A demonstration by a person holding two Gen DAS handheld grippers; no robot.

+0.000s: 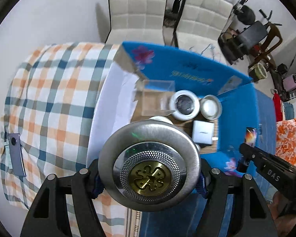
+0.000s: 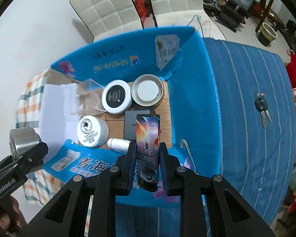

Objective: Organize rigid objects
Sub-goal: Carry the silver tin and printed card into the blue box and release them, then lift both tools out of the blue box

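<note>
Rigid objects are going into the blue cardboard box point(image 2: 195, 90), which sits open-topped on a surface spread with a checked cloth point(image 1: 49, 90) and a blue striped cloth point(image 2: 246, 98); whether that surface is a tabletop or a bed I cannot tell. Both tongs point steeply down over the box, which suits lowering things in from above.

The left tongs point(image 1: 150, 179) are clamped on the rim of a round metal tin point(image 1: 149, 164), its patterned brass-centred face turned toward the camera. The right tongs point(image 2: 147, 162) are closed on a slim printed case point(image 2: 148, 138), held upright by its long sides, above the box floor near a grey flat box point(image 2: 136, 124).

Already inside are a white jar with a dark lid point(image 2: 116, 96), an open metal tin point(image 2: 148, 90), a white printed jar point(image 2: 91, 131), a small white bottle point(image 2: 118, 144) and a clear plastic container point(image 2: 88, 96).

Only the right wrist view shows the keys point(image 2: 263, 108) lying on the striped cloth, likely still to be collected. Only the left wrist view shows a phone point(image 1: 16, 154) on the checked cloth.
</note>
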